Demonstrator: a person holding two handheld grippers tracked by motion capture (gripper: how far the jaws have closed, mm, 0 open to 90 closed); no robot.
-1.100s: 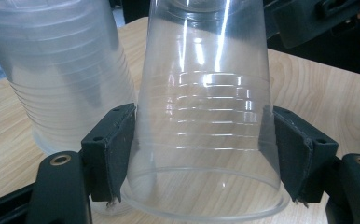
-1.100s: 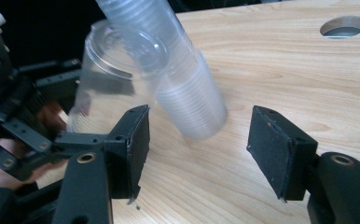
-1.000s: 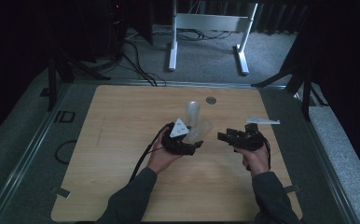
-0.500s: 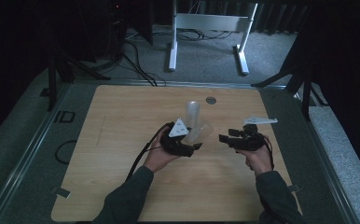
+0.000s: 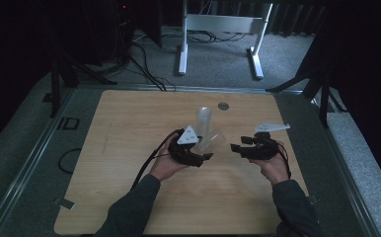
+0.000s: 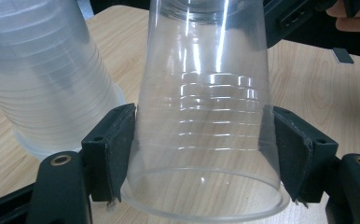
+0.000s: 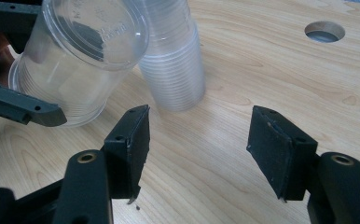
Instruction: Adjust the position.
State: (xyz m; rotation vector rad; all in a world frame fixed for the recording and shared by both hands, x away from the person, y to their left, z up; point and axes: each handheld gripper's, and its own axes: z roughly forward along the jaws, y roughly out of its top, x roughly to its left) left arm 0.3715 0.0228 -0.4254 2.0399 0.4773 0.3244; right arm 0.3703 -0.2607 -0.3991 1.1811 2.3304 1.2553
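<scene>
My left gripper (image 5: 204,151) is shut on a single clear plastic cup (image 6: 206,130), its jaws pressing both sides near the rim. The cup (image 5: 213,141) lies tilted, its bottom pointing towards the right gripper. Just behind it a stack of clear cups (image 5: 204,118) stands upside down on the wooden table (image 5: 129,128); the stack (image 6: 47,79) is to the left of the held cup. My right gripper (image 5: 237,147) hovers a short way right of the cup, open with nothing between its jaws. From the right gripper (image 7: 197,140) I see the cup's base (image 7: 94,28) and the stack (image 7: 173,65) ahead.
A round hole (image 5: 223,105) sits in the table behind the stack, also the hole (image 7: 325,31) at upper right. A white metal stand (image 5: 218,24) and cables lie on the floor beyond the table. A metal rail (image 5: 35,158) borders the left side.
</scene>
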